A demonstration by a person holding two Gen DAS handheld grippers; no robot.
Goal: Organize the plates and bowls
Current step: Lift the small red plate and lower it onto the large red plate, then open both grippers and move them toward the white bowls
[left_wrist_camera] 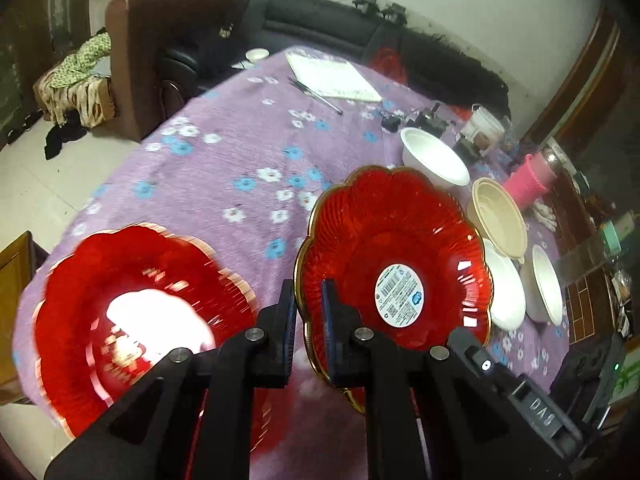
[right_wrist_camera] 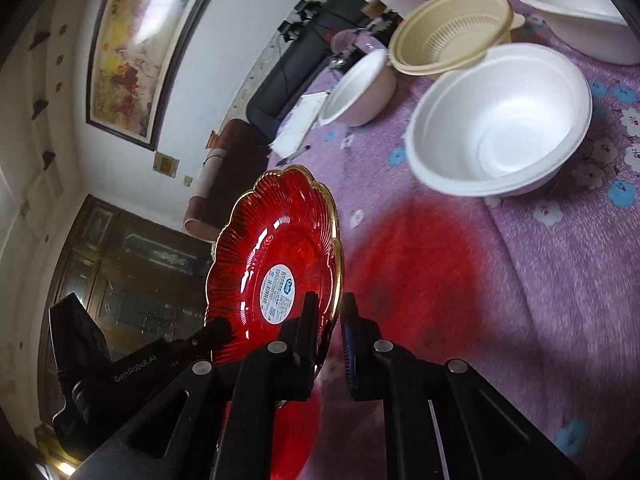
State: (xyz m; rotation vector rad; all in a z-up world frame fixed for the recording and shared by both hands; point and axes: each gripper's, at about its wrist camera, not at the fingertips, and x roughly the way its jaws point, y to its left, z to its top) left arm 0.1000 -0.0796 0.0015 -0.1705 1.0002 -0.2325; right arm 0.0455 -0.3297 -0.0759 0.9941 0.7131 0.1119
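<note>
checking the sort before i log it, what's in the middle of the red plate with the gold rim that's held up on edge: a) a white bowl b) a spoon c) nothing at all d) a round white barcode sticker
d: the red plate that the left gripper clamps by its gold rim carries a round white barcode sticker at its centre, which the right wrist view also shows.

"GenRobot.AI" — on the left gripper (right_wrist_camera: 132, 364) body; plate sticker unreadable.
</note>
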